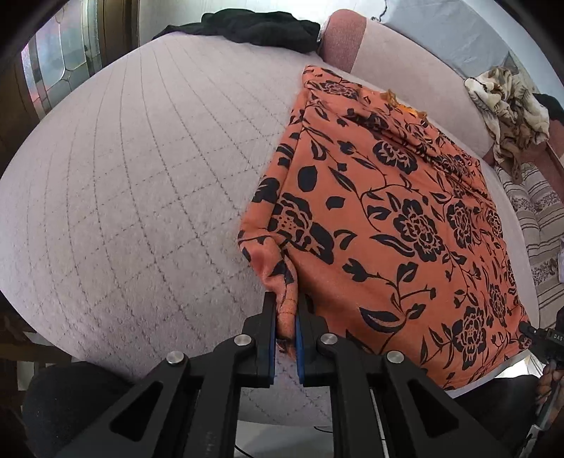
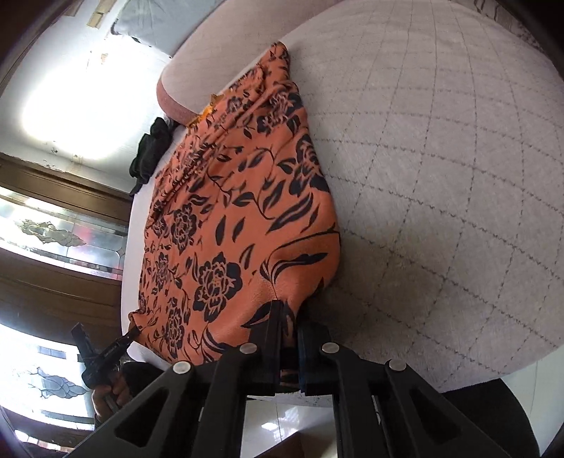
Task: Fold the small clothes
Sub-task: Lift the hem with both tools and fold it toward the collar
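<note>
An orange garment with a black flower print (image 1: 398,225) lies spread on the quilted pale bed cover (image 1: 141,197). My left gripper (image 1: 286,303) is shut on its near left corner, at the front edge of the bed. The garment also fills the left half of the right wrist view (image 2: 229,225). My right gripper (image 2: 289,317) is shut on the garment's near right corner. The right gripper's tip shows at the far right of the left wrist view (image 1: 528,329), and the left gripper shows at the lower left of the right wrist view (image 2: 121,343), pinching the other corner.
A black garment (image 1: 261,28) lies at the far edge of the bed. A pink bolster (image 1: 398,60) runs along the far side, behind the orange garment. A crumpled beige and brown cloth (image 1: 511,105) lies at the right. The quilted cover (image 2: 440,176) stretches to the right.
</note>
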Available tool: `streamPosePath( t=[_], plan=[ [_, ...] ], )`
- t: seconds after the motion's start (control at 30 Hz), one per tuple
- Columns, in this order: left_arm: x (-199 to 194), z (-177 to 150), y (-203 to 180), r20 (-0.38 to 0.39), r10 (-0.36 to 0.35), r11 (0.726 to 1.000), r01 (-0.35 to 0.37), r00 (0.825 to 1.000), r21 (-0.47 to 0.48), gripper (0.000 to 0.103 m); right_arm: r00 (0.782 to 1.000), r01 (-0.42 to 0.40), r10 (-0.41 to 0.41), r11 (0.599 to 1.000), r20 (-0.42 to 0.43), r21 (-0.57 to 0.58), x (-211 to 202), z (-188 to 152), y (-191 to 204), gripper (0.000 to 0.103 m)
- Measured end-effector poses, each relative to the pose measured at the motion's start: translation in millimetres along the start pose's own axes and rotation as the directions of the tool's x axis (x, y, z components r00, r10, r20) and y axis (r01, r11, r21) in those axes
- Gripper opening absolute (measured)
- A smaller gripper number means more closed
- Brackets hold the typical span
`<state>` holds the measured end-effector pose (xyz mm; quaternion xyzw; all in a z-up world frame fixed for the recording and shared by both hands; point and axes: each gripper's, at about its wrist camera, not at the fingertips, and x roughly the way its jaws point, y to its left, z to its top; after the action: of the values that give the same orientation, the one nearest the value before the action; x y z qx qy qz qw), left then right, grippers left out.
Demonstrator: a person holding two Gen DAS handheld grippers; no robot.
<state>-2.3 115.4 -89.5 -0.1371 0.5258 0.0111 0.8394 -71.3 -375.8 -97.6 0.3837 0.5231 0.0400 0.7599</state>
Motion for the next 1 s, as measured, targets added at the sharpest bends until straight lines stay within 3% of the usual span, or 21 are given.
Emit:
streamPosePath(
  t=[0.13,0.23,0.33,0.47,0.57,0.6,0.63,0.67,0.7,0.73,0.77,0.83,0.93,1.0],
  plan=[
    [-25,24,-4,0.094,-0.058,0.998,0.060,0.994,-0.019,0.009,0.994,-0.085,0.084,0.996,0.069,0.003,-15,19,12,0.007],
    [-28,49,-9,0.115,-0.098,0.994,0.103,0.988,-0.036,0.009,0.990,-0.126,0.125,0.992,0.069,0.002,-10,37,20,0.007],
    [-28,90,-25,0.162,-0.108,0.994,0.107,0.981,0.014,0.009,0.979,-0.182,0.181,0.983,0.092,0.005,-3,68,32,0.007],
    [-28,172,-47,0.286,-0.127,0.992,0.116,0.950,0.056,0.009,0.956,-0.224,0.232,0.973,0.180,-0.063,-2,144,63,0.007],
    [-7,235,-60,0.374,-0.075,0.997,0.073,0.924,0.019,0.010,0.924,-0.251,0.260,0.966,0.282,-0.067,2,214,77,0.009],
    [11,254,-67,0.385,-0.038,0.999,0.028,0.922,0.033,0.014,0.916,-0.263,0.268,0.963,0.299,-0.059,11,238,77,0.011],
    [35,271,-72,0.361,-0.019,0.999,0.004,0.932,0.044,0.021,0.918,-0.257,0.263,0.965,0.296,-0.061,25,260,76,0.015],
    [60,284,-72,0.318,0.002,0.999,-0.016,0.948,0.039,0.030,0.927,-0.243,0.246,0.969,0.284,-0.048,43,277,71,0.034],
    [86,293,-70,0.261,0.021,0.999,-0.030,0.965,0.030,0.047,0.938,-0.197,0.190,0.980,0.289,-0.004,58,286,62,0.053],
    [104,296,-63,0.203,0.041,0.999,-0.043,0.978,0.006,0.050,0.947,-0.130,0.111,0.991,0.302,0.042,68,289,52,0.076],
    [114,295,-54,0.171,0.047,0.999,-0.044,0.984,-0.025,0.050,0.944,-0.099,0.075,0.993,0.321,0.060,72,285,45,0.076],
    [112,284,-36,0.205,0.039,0.998,-0.028,0.978,-0.055,0.051,0.943,-0.119,0.101,0.992,0.316,0.036,75,269,41,0.076],
    [92,262,-12,0.261,0.069,0.997,-0.057,0.963,-0.053,0.061,0.959,0.009,0.014,0.997,0.284,-0.080,72,245,48,0.076],
    [85,247,-2,0.253,0.051,0.998,-0.041,0.966,-0.047,0.061,0.971,0.036,-0.004,0.991,0.240,-0.131,74,234,47,0.076]
  ],
)
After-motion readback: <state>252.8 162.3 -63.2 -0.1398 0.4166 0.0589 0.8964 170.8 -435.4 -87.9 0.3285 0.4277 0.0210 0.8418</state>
